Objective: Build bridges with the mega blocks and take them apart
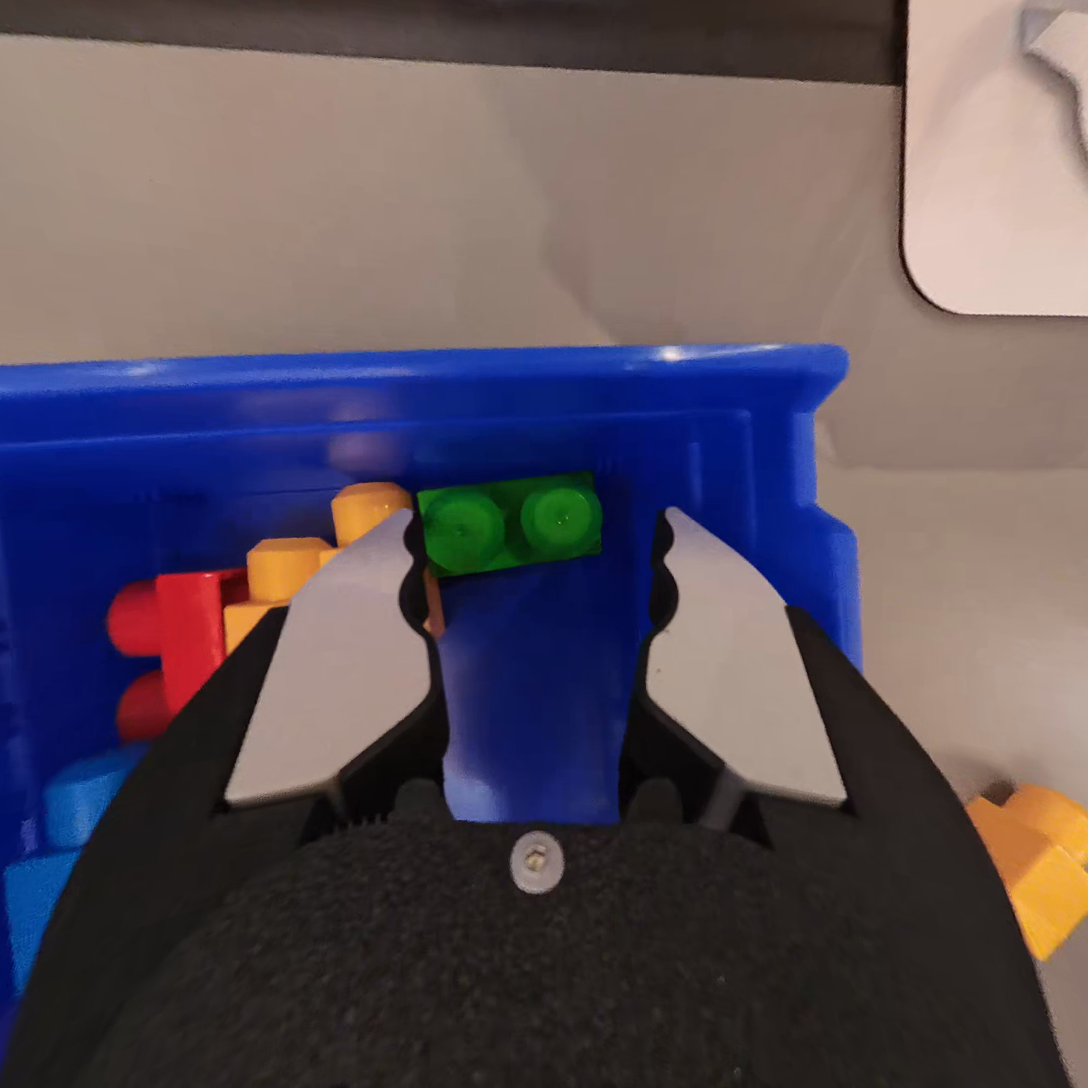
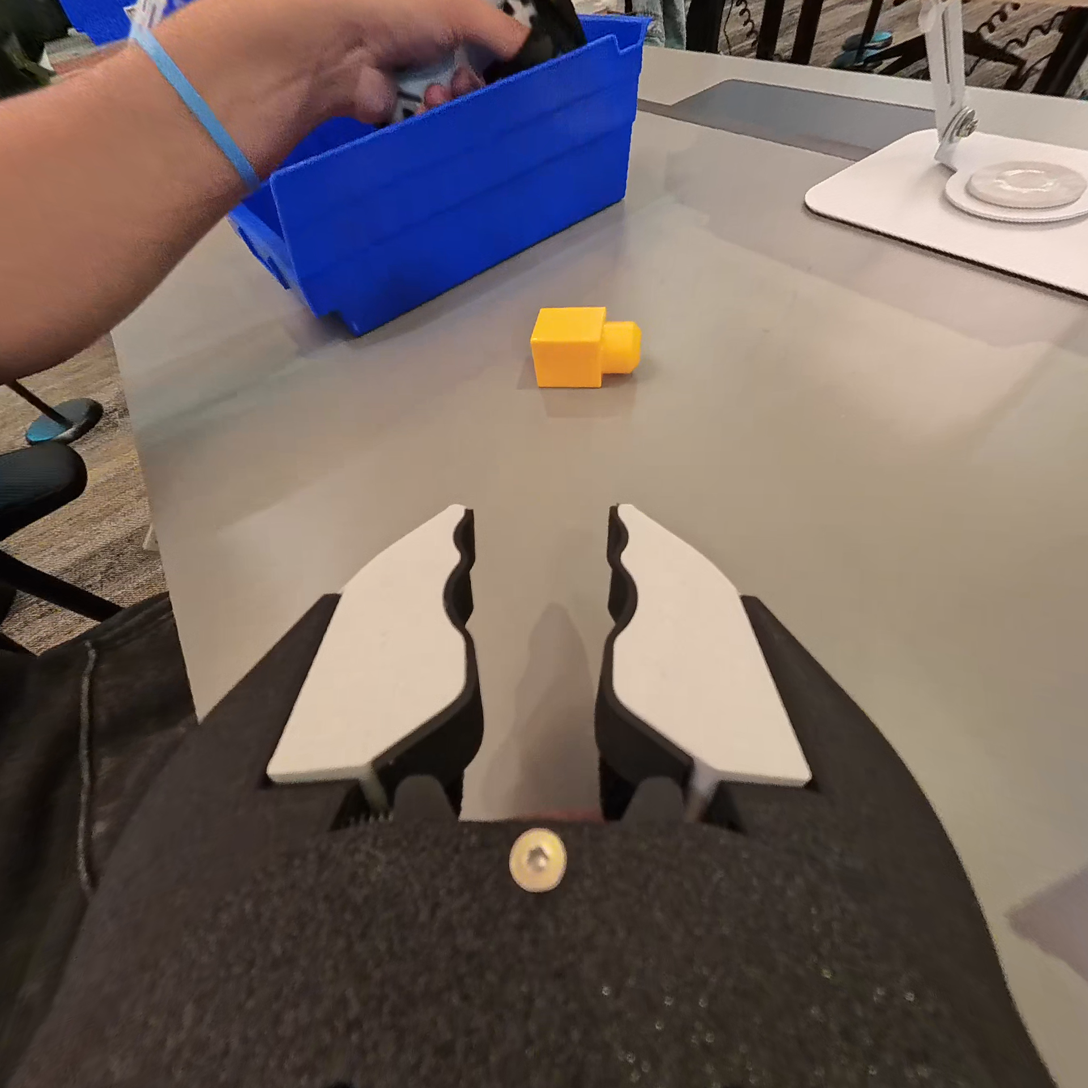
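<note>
Left claw: my left claw (image 1: 538,521) is down inside the blue bin (image 1: 412,400). Its two fingers are wide apart and hold nothing.
Green block: a green block (image 1: 511,524) with two round bumps lies at the far wall of the bin, just past my left claw's tips and a bit to the left of the gap.
Other blocks in the bin: an orange-yellow block (image 1: 282,565) sits beside the left finger, a red block (image 1: 176,642) is left of it, and a light blue block (image 1: 65,824) is in the near left corner.
Right claw: my right claw (image 2: 540,518) hangs over the grey bench (image 2: 824,471). Its fingers are partly apart and it holds nothing.
Yellow block: a yellow block (image 2: 580,348) with one bump lies on its side on the bench, out in front of my right claw and near the bin (image 2: 459,200). I also see it at the right edge of the left view (image 1: 1036,865).
Hand: a hand (image 2: 329,65) with a blue wristband (image 2: 194,100) reaches into the bin.
White stand: a white stand base (image 2: 918,206) sits at the far right of the bench.
</note>
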`<state>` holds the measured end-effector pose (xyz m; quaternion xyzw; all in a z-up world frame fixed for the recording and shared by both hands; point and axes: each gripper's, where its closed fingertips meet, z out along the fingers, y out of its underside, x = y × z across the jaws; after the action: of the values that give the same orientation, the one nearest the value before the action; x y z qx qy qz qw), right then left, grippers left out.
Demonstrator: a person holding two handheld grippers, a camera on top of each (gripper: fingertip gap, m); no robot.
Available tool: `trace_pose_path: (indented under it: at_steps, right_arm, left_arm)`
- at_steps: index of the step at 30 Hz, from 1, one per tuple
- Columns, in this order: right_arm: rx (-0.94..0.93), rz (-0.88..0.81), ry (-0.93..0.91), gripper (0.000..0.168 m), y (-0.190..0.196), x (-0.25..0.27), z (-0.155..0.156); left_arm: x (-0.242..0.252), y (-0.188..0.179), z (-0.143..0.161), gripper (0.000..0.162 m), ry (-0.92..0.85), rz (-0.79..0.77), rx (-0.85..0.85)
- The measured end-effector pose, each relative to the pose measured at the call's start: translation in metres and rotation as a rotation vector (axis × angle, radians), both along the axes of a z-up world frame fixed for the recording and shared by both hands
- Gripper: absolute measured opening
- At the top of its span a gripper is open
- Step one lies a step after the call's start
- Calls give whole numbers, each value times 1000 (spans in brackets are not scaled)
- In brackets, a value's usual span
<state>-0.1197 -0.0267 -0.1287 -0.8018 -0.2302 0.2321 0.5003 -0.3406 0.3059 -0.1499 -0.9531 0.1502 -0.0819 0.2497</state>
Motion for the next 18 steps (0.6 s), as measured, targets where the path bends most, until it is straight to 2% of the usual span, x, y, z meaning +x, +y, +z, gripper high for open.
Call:
trace_pose_path:
  at_steps: [2, 3, 5, 10, 13, 18]
  right_arm:
    - [2, -4, 0, 43, 0, 2, 1]
    - [2, -6, -2, 43, 0, 3, 1]
    - [-4, -6, -4, 43, 0, 3, 0]
    - [-6, -10, -12, 42, -1, 6, -1]
    - [-8, -18, -6, 42, -1, 8, 0]
    - [-6, -21, -4, 42, 0, 10, 1]
  left_arm:
    - [-1, 4, -7, 73, 31, 3, 0]
    - [-4, 6, -10, 66, 60, 3, -2]
    - [-9, 8, -16, 64, 96, 4, -4]
    - [-10, 0, -10, 64, 78, -60, -13]
    - [-16, -10, 21, 63, 35, -101, 29]
    - [-19, -46, 102, 63, 21, -201, 190]
